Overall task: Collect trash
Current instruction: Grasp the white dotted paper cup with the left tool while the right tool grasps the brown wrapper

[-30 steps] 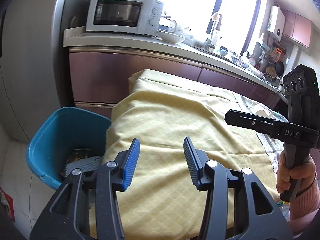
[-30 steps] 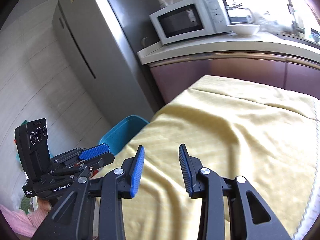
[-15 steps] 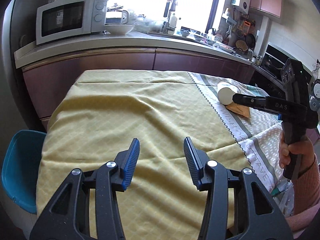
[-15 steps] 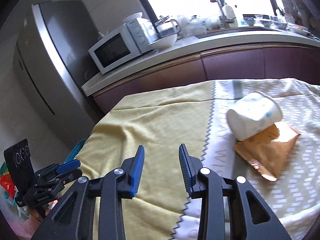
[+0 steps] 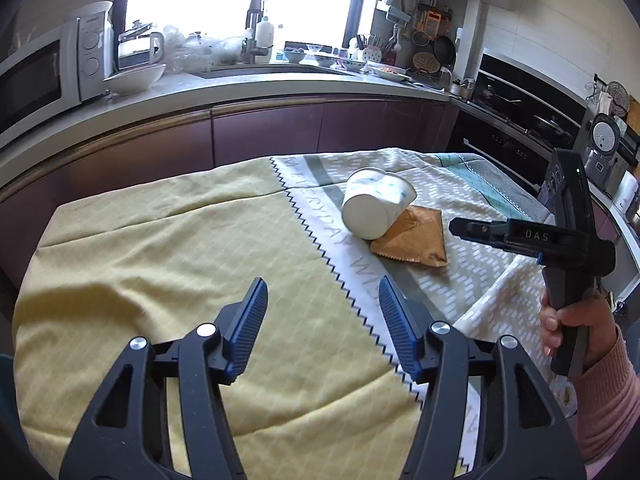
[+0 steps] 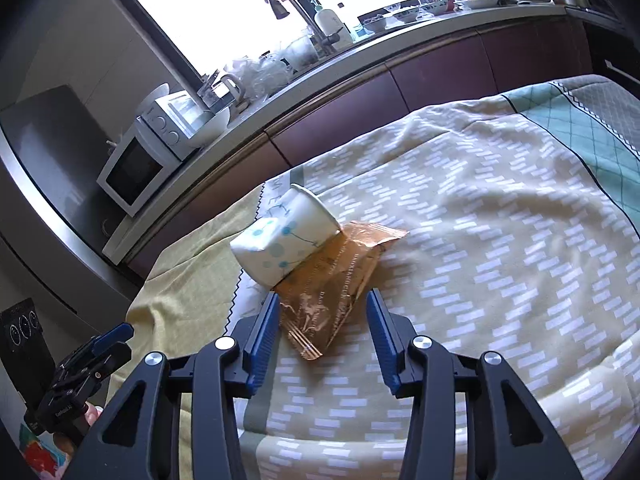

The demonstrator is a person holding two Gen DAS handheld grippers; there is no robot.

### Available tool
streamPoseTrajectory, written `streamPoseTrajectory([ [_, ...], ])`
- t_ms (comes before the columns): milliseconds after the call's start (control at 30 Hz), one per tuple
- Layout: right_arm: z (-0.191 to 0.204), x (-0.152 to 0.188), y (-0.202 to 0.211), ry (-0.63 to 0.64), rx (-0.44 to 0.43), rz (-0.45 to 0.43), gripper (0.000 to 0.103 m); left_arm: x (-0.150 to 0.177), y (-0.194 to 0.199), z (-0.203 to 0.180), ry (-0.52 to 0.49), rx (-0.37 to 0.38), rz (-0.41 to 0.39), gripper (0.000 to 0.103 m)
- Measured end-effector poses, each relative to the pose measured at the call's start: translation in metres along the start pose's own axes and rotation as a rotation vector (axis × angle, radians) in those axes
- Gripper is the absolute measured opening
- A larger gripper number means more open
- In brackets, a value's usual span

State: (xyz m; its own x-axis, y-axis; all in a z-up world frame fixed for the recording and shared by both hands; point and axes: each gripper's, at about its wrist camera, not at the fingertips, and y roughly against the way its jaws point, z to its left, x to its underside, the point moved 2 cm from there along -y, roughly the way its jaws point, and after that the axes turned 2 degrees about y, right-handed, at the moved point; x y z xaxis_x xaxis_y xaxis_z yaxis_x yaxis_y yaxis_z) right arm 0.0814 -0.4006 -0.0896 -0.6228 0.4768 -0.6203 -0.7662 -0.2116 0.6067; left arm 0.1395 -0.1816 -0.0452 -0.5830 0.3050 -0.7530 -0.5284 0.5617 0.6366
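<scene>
- Both my grippers have swung away from the blue bin and fridge corner seen a second ago, toward the patterned end of the cloth-covered table.
- A white paper cup lies tipped on its side, resting on a brown wrapper.
- My right gripper, jaws just widened, straddles the wrapper's near end without pinching it.
- My left gripper, also just widened, holds nothing above the yellow cloth.

a home kitchen; microwave, sink tap, oven, purple cabinets.
</scene>
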Motion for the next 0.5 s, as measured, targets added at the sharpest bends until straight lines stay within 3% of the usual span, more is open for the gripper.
streamPoseTrajectory([
  [267,-0.016,-0.007,-0.011,-0.034,-0.026,0.023,0.049,-0.041,-0.068,-0.026,-0.014,0.027,0.028,0.071],
  [500,-0.021,-0.009,-0.020,-0.059,-0.048,0.043,0.049,-0.061,-0.122,-0.029,0.006,0.064,0.088,0.073],
])
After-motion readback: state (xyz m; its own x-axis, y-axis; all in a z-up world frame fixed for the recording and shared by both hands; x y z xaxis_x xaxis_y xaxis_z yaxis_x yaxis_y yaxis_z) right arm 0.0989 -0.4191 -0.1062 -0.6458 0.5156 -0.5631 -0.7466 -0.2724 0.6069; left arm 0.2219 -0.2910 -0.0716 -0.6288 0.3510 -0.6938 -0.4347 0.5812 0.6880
